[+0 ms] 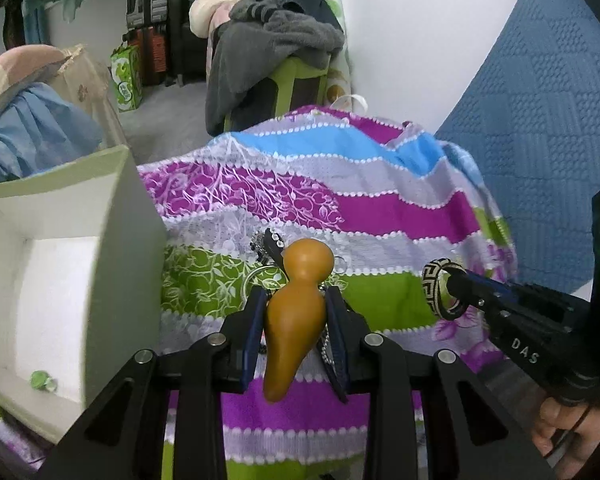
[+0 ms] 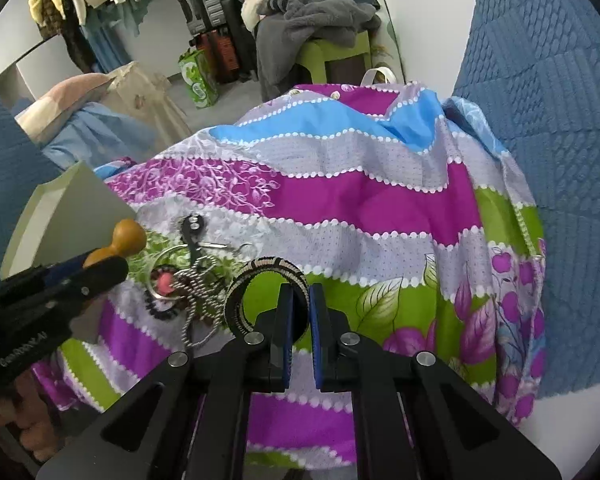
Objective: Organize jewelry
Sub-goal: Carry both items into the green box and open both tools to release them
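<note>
My left gripper (image 1: 296, 300) is shut on an orange-brown gourd-shaped pendant (image 1: 296, 312) and holds it above the striped cloth; the gourd also shows in the right wrist view (image 2: 120, 240). My right gripper (image 2: 298, 292) is shut on a black-and-cream patterned bangle (image 2: 260, 280), which also shows in the left wrist view (image 1: 440, 284). A pile of jewelry (image 2: 188, 280) with metal rings, a braided cord, a pink bead and a dark keychain lies on the cloth left of the bangle. An open white box (image 1: 60, 280) stands at the left, with green beads (image 1: 42, 380) inside.
The colourful striped cloth (image 2: 380, 200) covers the work surface. A blue quilted surface (image 1: 540, 120) is at the right. A green stool piled with grey clothes (image 1: 276, 52) stands behind, with more clutter on the floor beyond.
</note>
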